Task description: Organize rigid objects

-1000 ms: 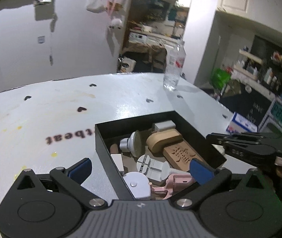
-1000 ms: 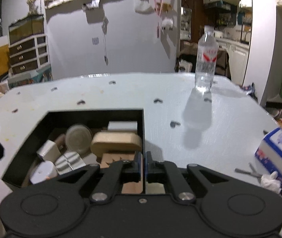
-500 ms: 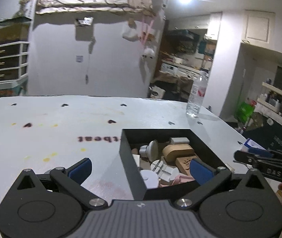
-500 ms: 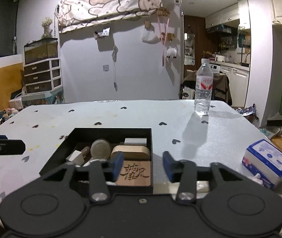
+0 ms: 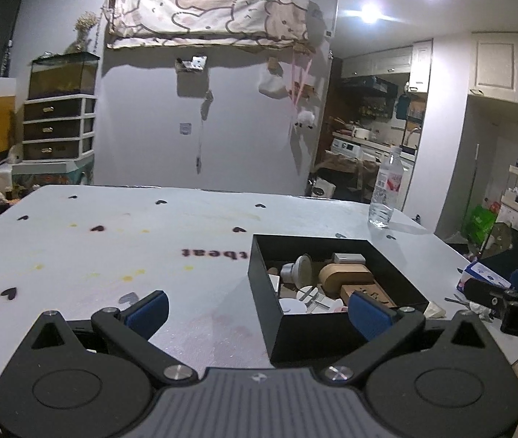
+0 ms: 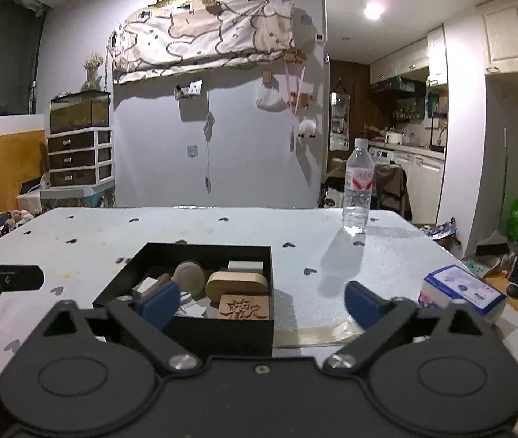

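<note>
The black box (image 6: 200,323) of rigid objects sits on the white surface (image 5: 113,241), now farther from both cameras. Right claw (image 6: 261,303), shut a second ago, gapes wide, empty; left claw (image 5: 259,314) stays wide, empty.

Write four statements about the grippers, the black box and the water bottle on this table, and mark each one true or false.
1. The right gripper is open and holds nothing. True.
2. The black box is empty. False: it holds several things, among them a carved wooden block.
3. The water bottle lies on its side. False: it stands upright on the table.
4. The left gripper is open. True.
</note>
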{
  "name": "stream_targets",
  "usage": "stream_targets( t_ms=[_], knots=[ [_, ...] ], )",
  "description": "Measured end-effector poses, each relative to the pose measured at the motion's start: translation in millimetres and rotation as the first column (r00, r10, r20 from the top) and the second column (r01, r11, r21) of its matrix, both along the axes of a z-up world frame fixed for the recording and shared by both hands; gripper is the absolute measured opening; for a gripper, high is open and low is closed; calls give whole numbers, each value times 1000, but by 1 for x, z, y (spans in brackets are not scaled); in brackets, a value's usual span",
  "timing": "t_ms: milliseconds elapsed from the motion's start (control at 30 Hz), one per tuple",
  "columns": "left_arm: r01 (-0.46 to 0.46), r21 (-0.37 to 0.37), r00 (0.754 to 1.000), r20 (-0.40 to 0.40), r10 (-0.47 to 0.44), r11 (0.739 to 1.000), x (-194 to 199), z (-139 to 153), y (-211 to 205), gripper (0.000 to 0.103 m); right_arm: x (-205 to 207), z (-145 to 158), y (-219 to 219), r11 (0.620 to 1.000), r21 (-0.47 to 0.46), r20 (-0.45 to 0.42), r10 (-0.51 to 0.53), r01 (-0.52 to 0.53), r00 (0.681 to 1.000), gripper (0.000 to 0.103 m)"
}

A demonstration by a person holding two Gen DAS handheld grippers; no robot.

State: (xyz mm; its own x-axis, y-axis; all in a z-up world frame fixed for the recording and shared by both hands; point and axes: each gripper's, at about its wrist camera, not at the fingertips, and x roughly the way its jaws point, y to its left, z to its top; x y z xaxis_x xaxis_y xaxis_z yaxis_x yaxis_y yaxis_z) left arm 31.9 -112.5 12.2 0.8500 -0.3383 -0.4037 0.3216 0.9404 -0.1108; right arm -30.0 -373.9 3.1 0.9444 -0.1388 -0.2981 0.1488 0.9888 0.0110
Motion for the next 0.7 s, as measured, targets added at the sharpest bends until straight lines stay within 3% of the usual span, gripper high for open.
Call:
stream_targets(
  t_ms=[700],
  knots=[
    [-36, 49, 998, 44, 33, 998, -17, 1, -3, 103, -15, 0, 7, 999, -33, 38, -13, 14, 999, 103]
  ],
)
